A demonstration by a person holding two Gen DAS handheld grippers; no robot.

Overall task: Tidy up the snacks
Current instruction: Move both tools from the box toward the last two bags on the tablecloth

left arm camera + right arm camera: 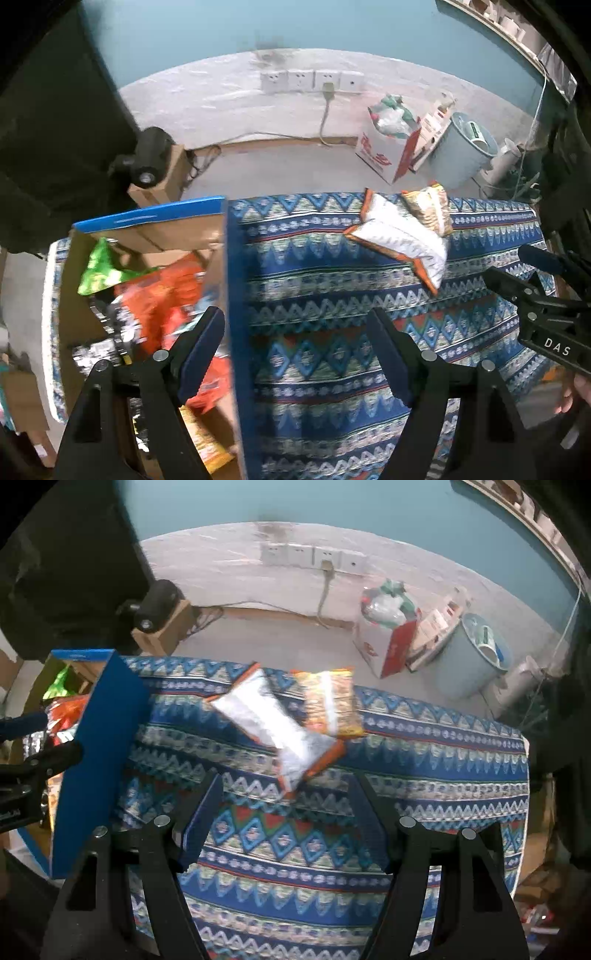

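Observation:
A silver snack bag with orange edges (400, 240) (275, 731) lies on the patterned tablecloth (332, 295) (424, 760). A yellow-orange snack bag (430, 208) (332, 701) lies just behind it, touching it. A blue-sided cardboard box (232, 280) (99, 760) at the table's left end holds several snack bags, orange (162, 295) and green (101, 267) among them. My left gripper (295, 332) is open and empty, straddling the box's right wall. My right gripper (288, 797) (517, 269) is open and empty, just short of the silver bag.
Behind the table are a wall with sockets (312, 81), a red and white carton (384, 151), a pale blue bin (461, 151) (472, 657) and a small cardboard box with a black device (151, 155). The table's far edge lies just behind the bags.

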